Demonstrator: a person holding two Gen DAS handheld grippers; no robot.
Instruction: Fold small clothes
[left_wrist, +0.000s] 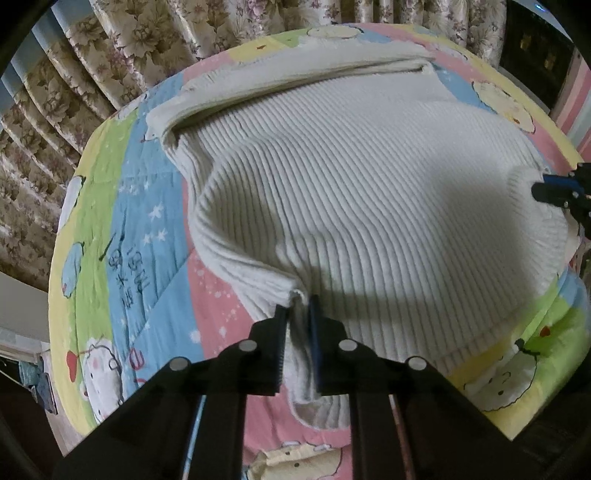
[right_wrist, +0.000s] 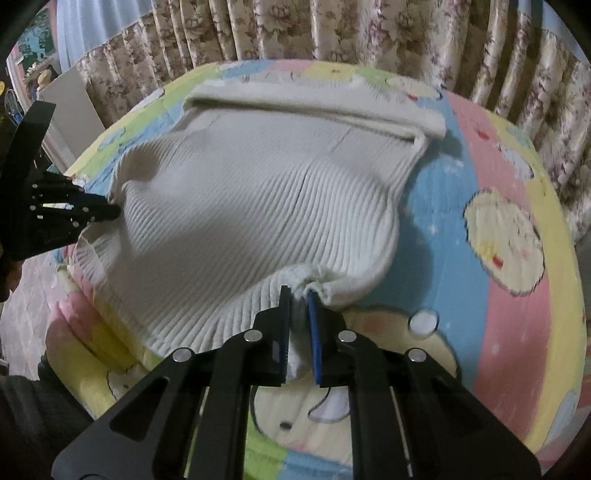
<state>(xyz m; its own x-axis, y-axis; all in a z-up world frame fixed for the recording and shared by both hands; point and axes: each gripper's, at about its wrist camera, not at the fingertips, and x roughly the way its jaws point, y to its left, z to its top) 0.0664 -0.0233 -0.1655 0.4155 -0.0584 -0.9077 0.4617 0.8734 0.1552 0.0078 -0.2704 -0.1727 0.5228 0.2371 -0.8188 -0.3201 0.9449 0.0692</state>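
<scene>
Pinching the sweater's near corners, the left gripper and right gripper lift its hem to fold it across the bed.

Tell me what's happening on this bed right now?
A person is folding a cream ribbed sweater on a cartoon-print quilt. The left claw and the right claw each pinch a near corner of the knit, lifting that edge off the quilt. The far part lies flat, with a band already folded across it.
</scene>
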